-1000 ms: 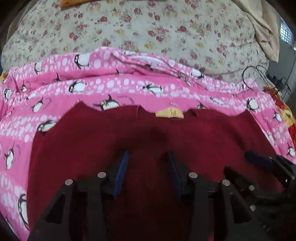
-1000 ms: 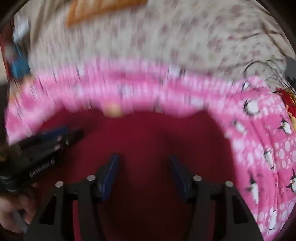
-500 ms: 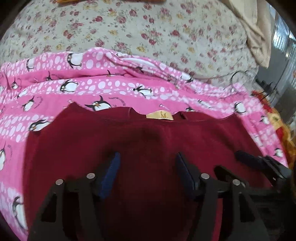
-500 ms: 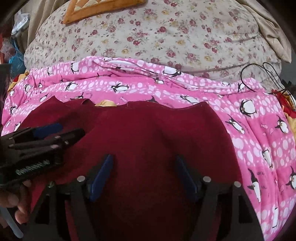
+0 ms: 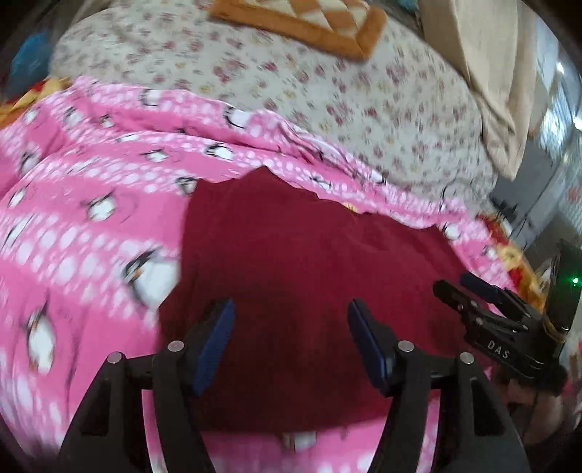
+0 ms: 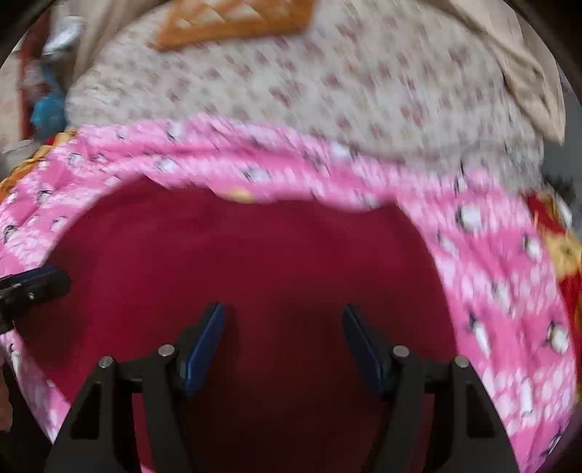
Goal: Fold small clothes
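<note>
A dark red garment (image 5: 291,262) lies flat on a pink penguin-print blanket (image 5: 91,203); it also fills the right wrist view (image 6: 254,262). A small yellow label (image 6: 238,194) shows at its far edge. My left gripper (image 5: 289,313) hangs open and empty above the garment's middle. My right gripper (image 6: 283,314) is open and empty over the garment; it also shows at the right of the left wrist view (image 5: 458,287). The left gripper's tip shows at the left edge of the right wrist view (image 6: 40,280).
A cream floral quilt (image 5: 291,72) lies beyond the blanket, with an orange patterned cushion (image 5: 302,18) on it. A beige cloth (image 5: 502,80) hangs at the far right. A red and yellow patterned cloth (image 6: 567,262) lies right of the blanket.
Both grippers have risen and pulled back, so more of the bed shows. The left view has swung left; the garment's near hem and pink blanket now show below it. Both stay open.
</note>
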`<state>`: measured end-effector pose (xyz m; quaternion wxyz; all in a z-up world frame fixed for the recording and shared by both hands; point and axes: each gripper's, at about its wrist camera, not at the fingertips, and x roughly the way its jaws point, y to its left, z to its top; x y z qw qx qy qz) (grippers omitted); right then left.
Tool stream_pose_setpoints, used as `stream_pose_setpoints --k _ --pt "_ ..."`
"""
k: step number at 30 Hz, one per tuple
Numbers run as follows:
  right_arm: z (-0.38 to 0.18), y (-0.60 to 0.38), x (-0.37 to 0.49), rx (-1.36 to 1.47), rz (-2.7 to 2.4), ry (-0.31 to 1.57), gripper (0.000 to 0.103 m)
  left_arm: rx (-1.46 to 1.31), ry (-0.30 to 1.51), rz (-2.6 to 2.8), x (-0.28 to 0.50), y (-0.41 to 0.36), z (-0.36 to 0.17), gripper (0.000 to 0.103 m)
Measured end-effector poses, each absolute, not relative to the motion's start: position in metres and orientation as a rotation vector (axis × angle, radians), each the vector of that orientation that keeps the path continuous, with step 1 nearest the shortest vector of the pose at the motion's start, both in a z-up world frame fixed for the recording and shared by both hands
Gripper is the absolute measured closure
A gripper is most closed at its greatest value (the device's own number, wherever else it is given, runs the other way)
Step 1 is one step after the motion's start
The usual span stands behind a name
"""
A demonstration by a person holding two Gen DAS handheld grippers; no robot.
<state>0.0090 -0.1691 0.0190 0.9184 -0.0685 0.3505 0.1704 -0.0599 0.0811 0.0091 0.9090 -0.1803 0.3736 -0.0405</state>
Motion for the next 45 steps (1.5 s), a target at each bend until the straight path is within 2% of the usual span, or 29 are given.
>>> stream_pose_setpoints --k 3,4,6,8,10,11,14,23,26,29,35,38,45 --pt "0.022 -0.159 -0.004 -0.143 0.379 0.685 0.029 -0.482 0.717 -0.092 -0.102 0.089 0.008 0.061" --pt "0.014 -0.154 -0.001 -0.159 0.376 0.719 0.025 -0.508 0.707 -0.096 -0.111 0.088 0.006 0.061" --pt "-0.008 -0.146 0.01 -0.209 0.366 0.821 0.024 -0.571 0.684 -0.069 -0.127 0.089 -0.001 0.061" --pt "-0.013 -0.147 0.011 -0.176 0.341 0.801 0.013 -0.644 0.703 -0.006 -0.136 0.095 -0.016 0.061" --pt "-0.014 -0.147 0.013 -0.173 0.331 0.805 0.011 -0.693 0.732 0.004 -0.135 0.099 -0.029 0.061" --pt "-0.015 -0.147 0.012 -0.172 0.331 0.802 0.011 -0.69 0.735 -0.001 -0.134 0.098 -0.03 0.06" --pt "-0.016 -0.146 0.011 -0.182 0.325 0.791 0.009 -0.706 0.715 -0.014 -0.129 0.094 -0.034 0.049" --pt "-0.017 -0.148 0.009 -0.18 0.309 0.77 0.005 -0.786 0.781 -0.002 -0.085 0.113 -0.033 0.042" --pt "-0.017 -0.15 0.009 -0.174 0.309 0.769 0.005 -0.761 0.78 -0.004 -0.084 0.11 -0.032 0.041" --pt "-0.014 -0.152 0.01 -0.164 0.315 0.78 0.005 -0.643 0.764 0.026 -0.094 0.102 -0.025 0.047" --pt "0.013 -0.197 0.006 -0.07 0.163 0.736 0.006 -0.733 0.791 0.011 -0.084 0.109 -0.03 0.046" --pt "0.0 -0.233 0.018 0.085 0.109 0.848 0.006 -0.72 0.811 0.03 -0.079 0.105 -0.029 0.046" --pt "-0.006 -0.206 0.016 -0.11 0.057 0.821 0.004 -0.55 0.883 0.114 -0.07 0.083 -0.025 0.046"
